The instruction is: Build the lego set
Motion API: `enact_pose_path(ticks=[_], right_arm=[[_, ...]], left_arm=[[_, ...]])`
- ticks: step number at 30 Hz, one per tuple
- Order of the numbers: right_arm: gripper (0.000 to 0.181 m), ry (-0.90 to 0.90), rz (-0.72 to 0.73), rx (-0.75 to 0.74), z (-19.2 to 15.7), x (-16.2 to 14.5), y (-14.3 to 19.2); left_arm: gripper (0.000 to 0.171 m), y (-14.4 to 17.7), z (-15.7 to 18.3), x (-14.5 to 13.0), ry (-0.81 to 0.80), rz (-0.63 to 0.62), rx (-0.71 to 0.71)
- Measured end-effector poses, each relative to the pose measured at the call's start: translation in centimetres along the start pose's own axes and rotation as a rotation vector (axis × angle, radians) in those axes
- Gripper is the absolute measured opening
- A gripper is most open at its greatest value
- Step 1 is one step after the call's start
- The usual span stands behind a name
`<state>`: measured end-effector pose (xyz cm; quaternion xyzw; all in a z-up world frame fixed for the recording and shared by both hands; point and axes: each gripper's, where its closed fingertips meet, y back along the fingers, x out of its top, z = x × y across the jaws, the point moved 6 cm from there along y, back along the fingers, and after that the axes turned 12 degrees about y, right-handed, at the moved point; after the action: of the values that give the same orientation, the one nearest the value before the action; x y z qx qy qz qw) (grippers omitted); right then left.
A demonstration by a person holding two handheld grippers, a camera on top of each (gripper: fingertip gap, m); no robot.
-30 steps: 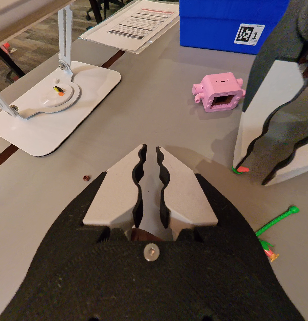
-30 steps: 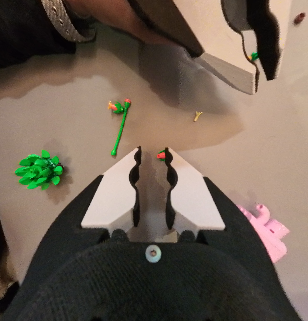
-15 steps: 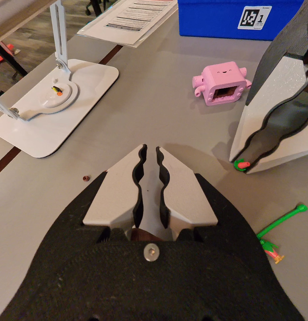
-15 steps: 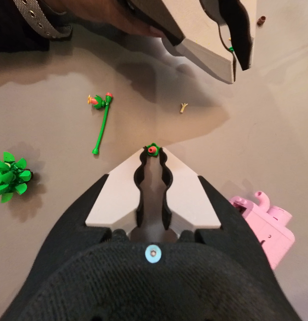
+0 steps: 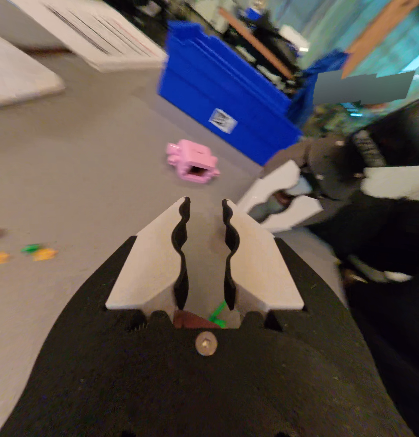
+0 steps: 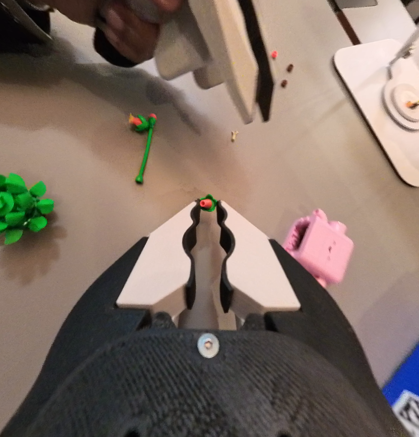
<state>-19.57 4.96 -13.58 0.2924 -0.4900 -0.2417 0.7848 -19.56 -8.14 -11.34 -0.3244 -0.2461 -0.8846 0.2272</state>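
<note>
Right hand-held gripper (image 6: 206,205) now pinches the small bud (image 6: 206,204) (green base, red tip) at its very fingertips; 1.0 s ago the bud lay on the counter (image 6: 85,146) just beside the right finger, 0.5 s ago the tips were closing around it. It now looks lifted clear, though the right wrist view alone does not settle the height.

Left hand-held gripper (image 5: 205,201) has swung: its view is tilted and smeared, and the jaws stand wider apart than they did 0.5 s ago, holding nothing between the tips. A scrap of green shows low down at the root of its fingers (probably the stem lying on the counter beneath; too blurred to be sure).

Remaining parts:
- stem (image 6: 145,155) with a flower head at its far end, on the counter well left of the held bud
- leafy rosette (image 6: 13,208) at the left edge
- pink pot (image 6: 322,248) on its side, just right of the right gripper
- 2 tiny brown studs (image 6: 287,75) and 1 red one near the left gripper

Judgement: pick done; next is mating the bud to the stem, with the left gripper likely repositioning to steady it. Grip is tip-only, so the bud could twist or pop out.
</note>
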Motion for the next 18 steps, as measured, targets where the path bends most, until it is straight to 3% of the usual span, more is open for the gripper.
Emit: enact_pose_path(ticks=[2,8,14,18], right_arm=[[0.012,-0.013,0.009,-0.063,-0.1,-0.7,1.7],[0.012,-0.129,0.113,-0.228,-0.3,-2.2,5.3],[0.012,-0.171,0.199,-0.345,-0.6,-2.3,6.2],[0.012,-0.139,0.168,-0.350,-0.6,-2.2,6.0]], left_arm=[[0.032,-1.3,1.7,-1.0,0.077,-0.077,-0.157],[0.046,-4.9,4.1,-2.8,0.190,-0.162,-0.325],[0.051,-6.9,5.2,-4.0,0.149,-0.230,-0.268],[0.050,-7.0,5.5,-3.7,0.163,-0.211,-0.273]])
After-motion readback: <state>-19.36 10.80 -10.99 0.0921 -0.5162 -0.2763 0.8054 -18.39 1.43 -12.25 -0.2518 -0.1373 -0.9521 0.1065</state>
